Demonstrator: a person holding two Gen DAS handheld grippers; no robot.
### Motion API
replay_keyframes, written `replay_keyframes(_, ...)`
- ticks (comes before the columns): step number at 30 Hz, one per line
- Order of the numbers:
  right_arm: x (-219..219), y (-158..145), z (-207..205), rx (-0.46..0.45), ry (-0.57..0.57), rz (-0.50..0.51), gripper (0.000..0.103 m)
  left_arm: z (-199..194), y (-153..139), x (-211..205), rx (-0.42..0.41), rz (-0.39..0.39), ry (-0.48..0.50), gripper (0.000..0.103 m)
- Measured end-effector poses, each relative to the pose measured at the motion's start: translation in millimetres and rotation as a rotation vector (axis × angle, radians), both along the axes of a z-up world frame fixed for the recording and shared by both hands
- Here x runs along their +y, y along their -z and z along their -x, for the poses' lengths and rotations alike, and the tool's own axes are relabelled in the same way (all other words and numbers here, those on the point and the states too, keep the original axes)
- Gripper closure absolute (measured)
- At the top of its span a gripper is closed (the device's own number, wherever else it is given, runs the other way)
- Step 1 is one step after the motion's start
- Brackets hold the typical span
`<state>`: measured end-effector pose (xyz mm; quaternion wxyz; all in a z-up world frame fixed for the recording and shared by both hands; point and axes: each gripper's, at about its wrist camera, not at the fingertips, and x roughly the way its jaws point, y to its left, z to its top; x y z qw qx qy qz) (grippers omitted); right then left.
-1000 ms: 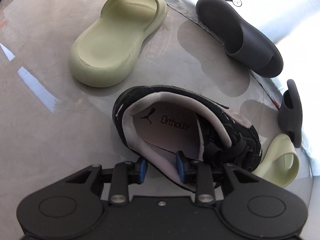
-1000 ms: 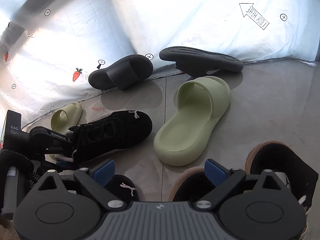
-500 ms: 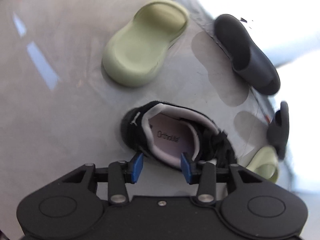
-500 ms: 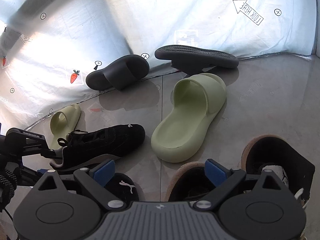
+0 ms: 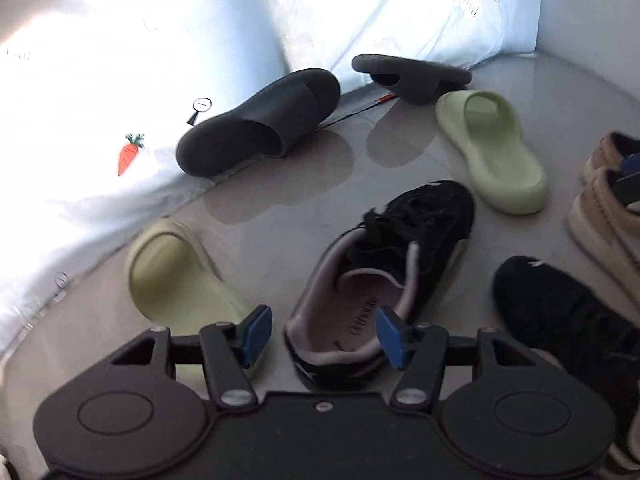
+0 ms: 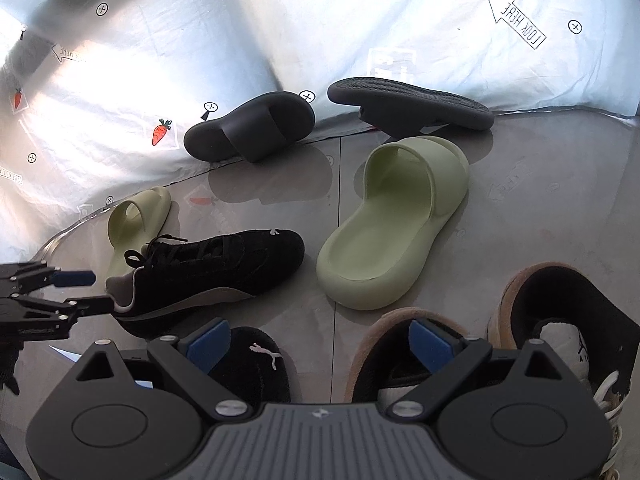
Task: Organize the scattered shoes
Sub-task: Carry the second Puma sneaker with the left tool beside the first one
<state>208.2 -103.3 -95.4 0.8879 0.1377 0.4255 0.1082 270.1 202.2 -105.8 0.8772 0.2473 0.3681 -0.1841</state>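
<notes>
My left gripper [image 5: 323, 336] is spread, its right finger inside the heel collar of the black sneaker [image 5: 392, 256] on the floor [image 5: 260, 240]; contact is unclear. The collar looks soft and light: pinch its stiffer heel rim. My right gripper [image 6: 320, 344] hangs open, empty.

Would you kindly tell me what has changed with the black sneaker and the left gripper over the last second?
The left gripper, shut on the heel collar of the black suede lace-up sneaker a second ago, has let go: its jaws now stand open at the heel. The sneaker was shifted slightly while held and now rests on the grey floor. The green and dark grey slides stayed put; the right gripper remains open.
</notes>
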Motion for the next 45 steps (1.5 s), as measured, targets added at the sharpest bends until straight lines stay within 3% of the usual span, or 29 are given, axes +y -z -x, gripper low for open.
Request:
replay_keyframes(3,-1.0,0.8,3.6,0.008,0.012,0.012,0.007,-13.7,7.2,0.1,0.083,0.073,0.121,0.044)
replay_keyframes(9,-1.0,1.8,5.9,0.017,0.024,0.025,0.007,-19.1,7.4,-1.4,0.082,0.064,0.178,0.044)
replay_keyframes(14,2.3,3.0,4.1,0.023,0.013,0.029,0.007,-30.4,29.5,-10.6,0.116,-0.036,0.192,0.044)
replay_keyframes(18,7.3,2.0,2.6,0.017,-0.015,0.028,0.007,-53.6,46.3,1.5,0.172,0.058,0.047,0.047)
replay_keyframes(19,8.8,1.0,3.2,0.01,-0.023,0.034,0.007,-60.8,50.0,7.4,0.202,0.115,-0.009,0.058)
replay_keyframes(21,11.4,-1.2,5.2,-0.003,-0.037,0.05,0.007,-66.8,54.2,17.5,0.227,0.208,-0.097,0.069)
replay_keyframes(24,11.0,-2.1,7.9,-0.007,-0.035,0.052,0.007,-67.1,55.9,26.3,0.251,0.3,-0.202,0.073)
replay_keyframes(28,7.5,-5.1,13.7,-0.015,-0.017,0.041,0.007,-40.0,56.2,20.7,0.254,0.3,-0.299,0.083)
replay_keyframes(31,5.9,-8.4,21.8,-0.031,-0.004,0.03,0.007,-12.3,58.1,19.0,0.281,0.349,-0.34,0.088)
replay_keyframes(37,8.7,-10.7,46.2,-0.044,-0.009,0.017,0.007,46.9,63.3,11.1,0.25,0.405,-0.431,0.088)
replay_keyframes(45,16.5,-4.6,79.6,-0.03,-0.006,-0.005,0.007,104.4,63.8,13.2,0.278,0.388,-0.459,0.088)
